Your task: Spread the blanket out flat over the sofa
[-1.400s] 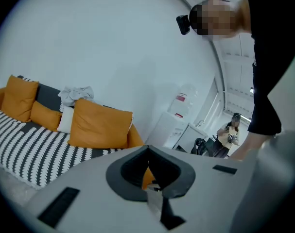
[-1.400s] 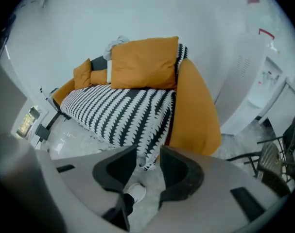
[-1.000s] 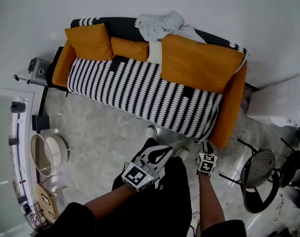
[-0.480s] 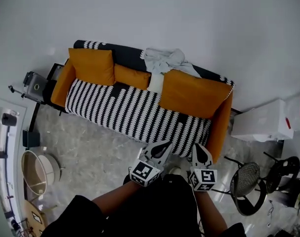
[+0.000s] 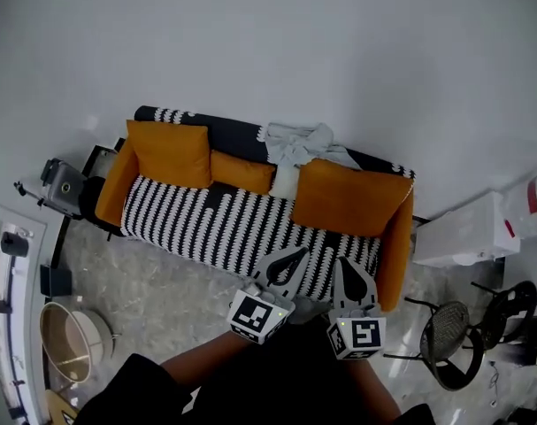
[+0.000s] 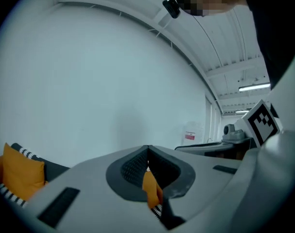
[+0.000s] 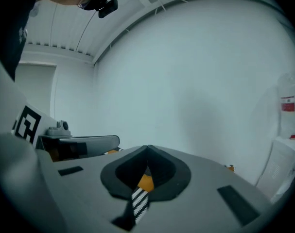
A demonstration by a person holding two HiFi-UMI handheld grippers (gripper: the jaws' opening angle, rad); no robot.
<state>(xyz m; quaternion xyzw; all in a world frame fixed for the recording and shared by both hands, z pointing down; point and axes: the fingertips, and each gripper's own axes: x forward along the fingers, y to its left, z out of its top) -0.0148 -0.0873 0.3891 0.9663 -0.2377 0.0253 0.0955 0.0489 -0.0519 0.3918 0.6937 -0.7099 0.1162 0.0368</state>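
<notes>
The black-and-white striped blanket [image 5: 241, 224] lies over the seat and back of the orange sofa [image 5: 397, 251], which carries three orange cushions [image 5: 349, 197]. A crumpled pale grey cloth [image 5: 296, 143] sits on the sofa's back. In the head view my left gripper [image 5: 298, 254] and right gripper [image 5: 347, 263] hang side by side in front of the sofa's front edge, held up in the air. Both are shut with nothing between the jaws. In the left gripper view the left gripper [image 6: 147, 149] points toward the wall, and the right gripper [image 7: 147, 148] does the same in its own view. Bits of sofa show below the tips.
A white box [image 5: 458, 230] stands right of the sofa, with a black wire chair [image 5: 448, 344] in front of it. A black device on a stand [image 5: 61, 179] sits at the sofa's left end. A round basket [image 5: 69, 343] is on the marble floor at lower left.
The sofa now looks smaller and farther away. My right gripper has come up beside the left one and its jaws have shut. Both grippers now point at the sofa's front edge.
</notes>
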